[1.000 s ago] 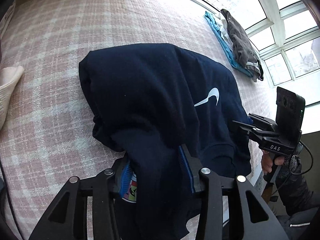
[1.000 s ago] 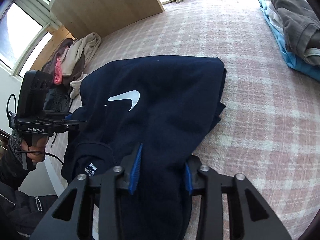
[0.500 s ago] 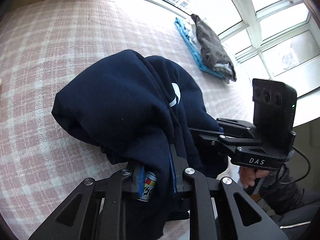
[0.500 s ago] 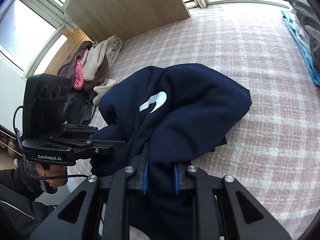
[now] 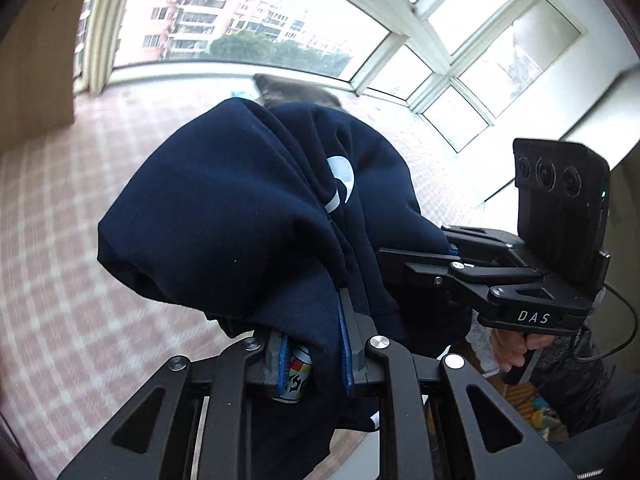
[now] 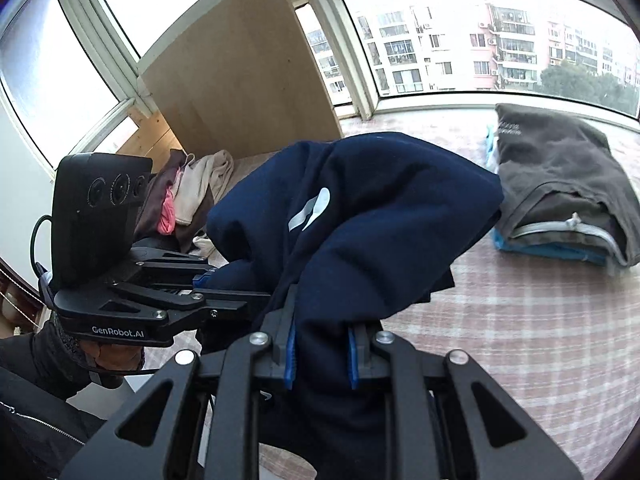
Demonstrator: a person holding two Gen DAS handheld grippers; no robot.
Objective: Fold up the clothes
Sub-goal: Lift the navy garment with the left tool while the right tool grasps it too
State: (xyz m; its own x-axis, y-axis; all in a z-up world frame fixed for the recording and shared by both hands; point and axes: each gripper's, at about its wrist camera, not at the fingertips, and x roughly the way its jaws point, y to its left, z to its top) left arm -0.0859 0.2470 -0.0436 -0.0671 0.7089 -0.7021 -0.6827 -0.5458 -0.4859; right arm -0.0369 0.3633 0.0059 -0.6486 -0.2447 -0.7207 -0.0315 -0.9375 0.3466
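My left claw (image 5: 312, 356) is clamped down tight on a thick bunch of the navy sweatshirt (image 5: 240, 216), blue pads squeezing the fabric with a colourful tag poking out next to one pad. The right claw (image 6: 320, 354) is doing the same thing, pinched shut on another bunch of that same sweatshirt (image 6: 360, 216). Both grips sit close together, so the whole thing hangs between my two hands as one folded bundle, lifted off the pink checked bedcover (image 5: 52, 240) with the white logo showing on top.

Going left to right in the right wrist view: the pile of unfolded clothes (image 6: 188, 196) sits at the far left corner of the bed by the wooden panel (image 6: 240, 68), my bundle is in the middle, and the stack of folded clothes (image 6: 560, 192) sits over by the right edge under the window, grey piece on top.

So I reckon the folding itself is pretty much done and this is the carry step. Next move as I see it: swing the bundle right, keep both claws level so the folds don't slump, lower it square onto that grey piece, then let go with both at once. The fabric's thick and floppy, so if one side drops first it'll probably unroll.
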